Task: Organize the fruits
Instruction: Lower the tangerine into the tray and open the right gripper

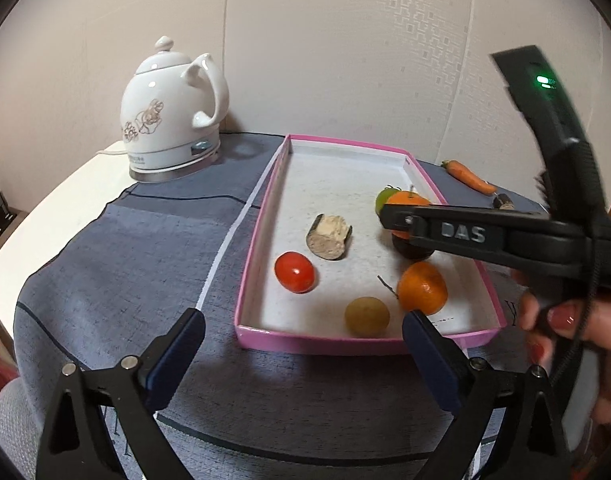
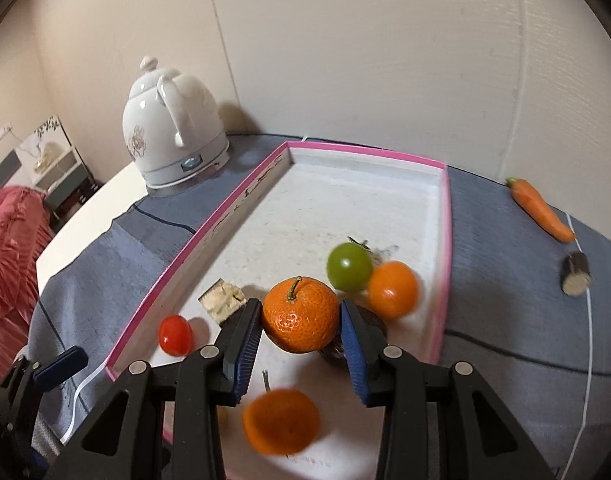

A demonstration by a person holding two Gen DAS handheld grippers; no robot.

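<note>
A pink-rimmed white tray (image 1: 261, 216) (image 2: 445, 240) lies on the grey cloth. In it are a red tomato (image 1: 294, 272) (image 2: 175, 335), a yellowish round fruit (image 1: 366, 316), a loose mandarin (image 1: 422, 288) (image 2: 280, 420), a green fruit (image 1: 385, 196) (image 2: 349, 266), another orange fruit (image 2: 393, 288) and a cut eggplant piece (image 1: 329, 238) (image 2: 222, 298). My right gripper (image 2: 301, 312) (image 1: 389, 216) is shut on a stemmed mandarin (image 2: 299, 314) (image 1: 405, 200) above the tray, over a dark object (image 1: 413, 250). My left gripper (image 1: 303, 317) stands open and empty in front of the tray's near wall.
A white ceramic kettle (image 1: 173, 112) (image 2: 173, 132) stands at the back left on the cloth. Right of the tray lie a carrot (image 1: 469, 178) (image 2: 541, 210) and a small eggplant stub (image 1: 504, 203) (image 2: 575, 278). A hand (image 1: 565, 320) holds the right gripper. A wall runs behind the table.
</note>
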